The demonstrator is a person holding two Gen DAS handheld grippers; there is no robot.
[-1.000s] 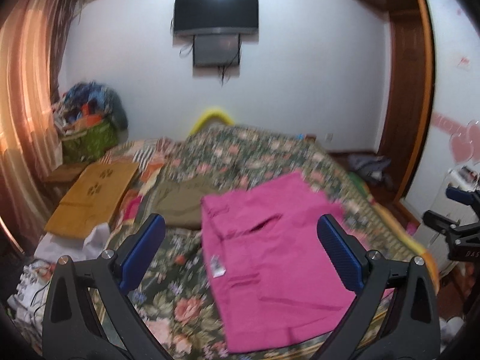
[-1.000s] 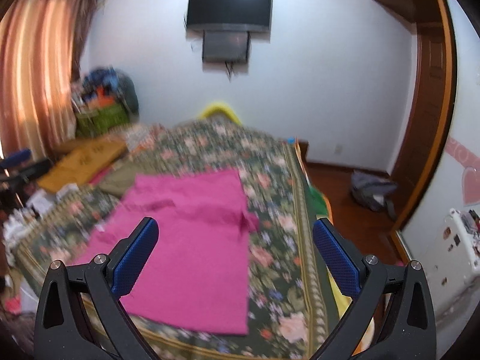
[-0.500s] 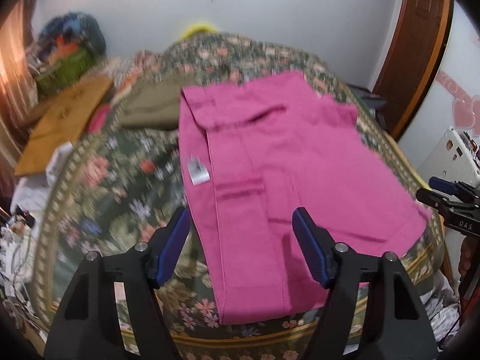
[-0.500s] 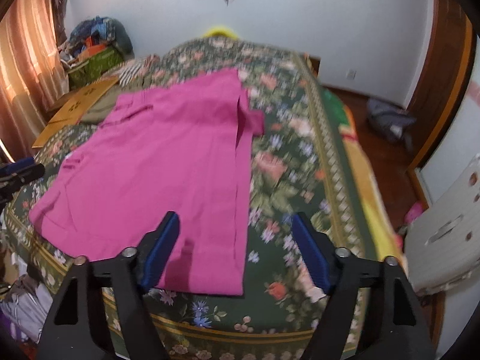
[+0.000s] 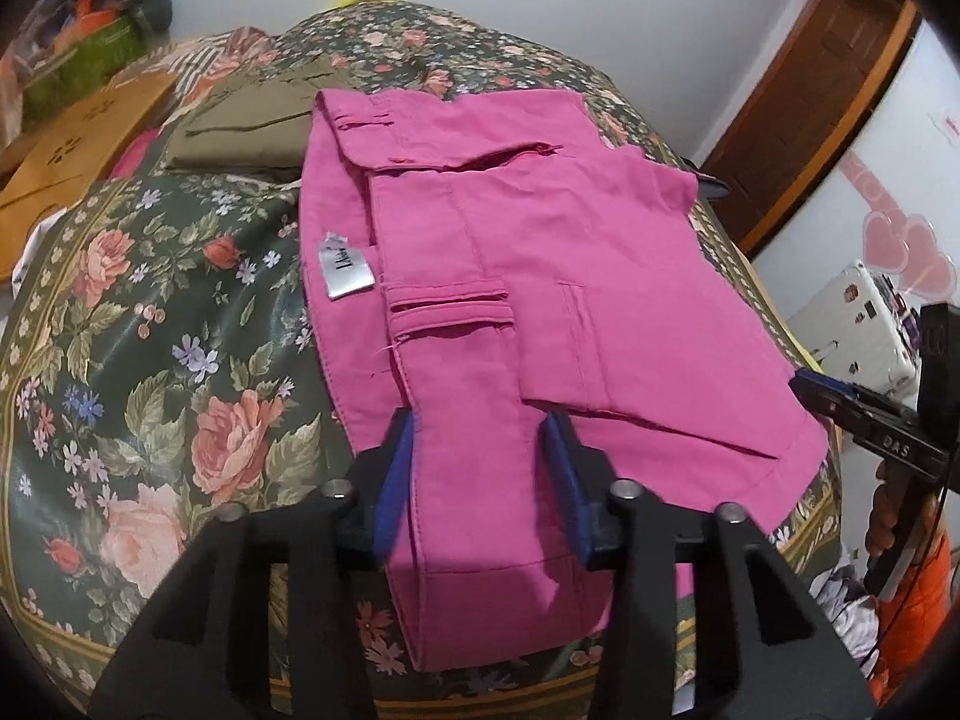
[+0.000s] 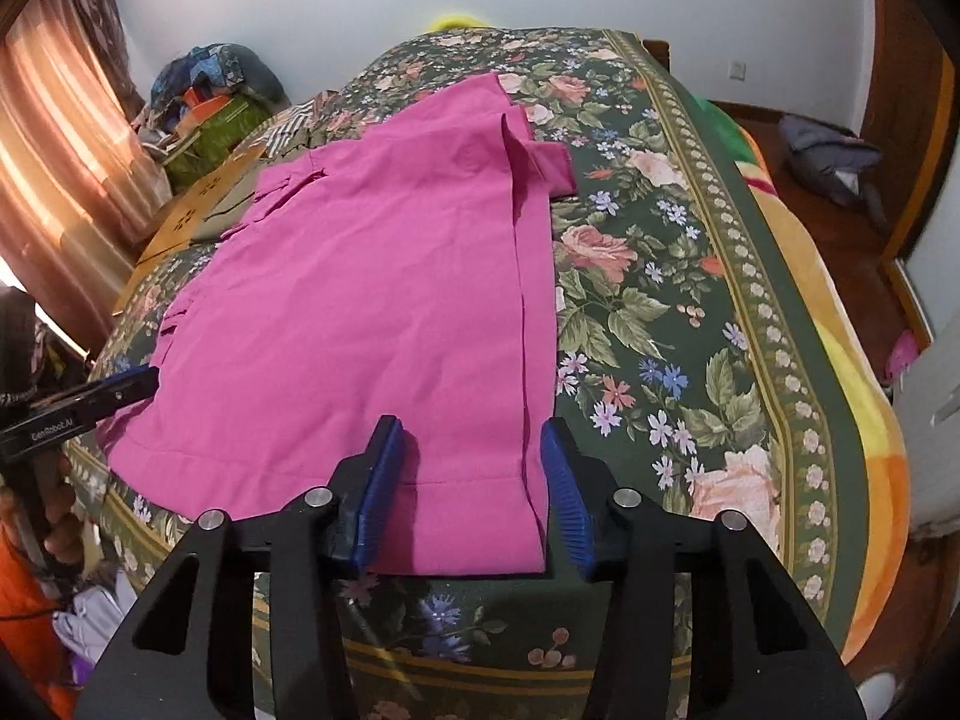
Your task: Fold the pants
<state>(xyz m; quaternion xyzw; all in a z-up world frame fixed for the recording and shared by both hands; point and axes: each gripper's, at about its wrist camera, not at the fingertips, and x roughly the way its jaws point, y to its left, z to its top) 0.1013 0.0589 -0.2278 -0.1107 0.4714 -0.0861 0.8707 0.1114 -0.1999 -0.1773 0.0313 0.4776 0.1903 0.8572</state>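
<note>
Pink pants (image 5: pixel 528 276) lie spread flat on a floral bed cover (image 5: pixel 150 324), folded lengthwise, waistband at the far left with a white label (image 5: pixel 347 271). My left gripper (image 5: pixel 480 468) is open, its blue pads on either side of the near left edge of the pants. My right gripper (image 6: pixel 468 468) is open, straddling the near right corner of the pants (image 6: pixel 372 300) at the hem. Each gripper also shows at the side of the other's view, the right one (image 5: pixel 864 414) and the left one (image 6: pixel 90 399).
A folded olive garment (image 5: pixel 246 126) lies beyond the pants. A tan board (image 5: pixel 78 144) and a pile of bags (image 6: pixel 210 96) sit at the bed's left. The bed edge (image 6: pixel 804 420) drops to a wooden floor with a grey bundle (image 6: pixel 834 150). A white case (image 5: pixel 852 324) stands at right.
Both grippers have dropped from high above the bed down to the near edge of the pants and narrowed their opening. The pants have not moved.
</note>
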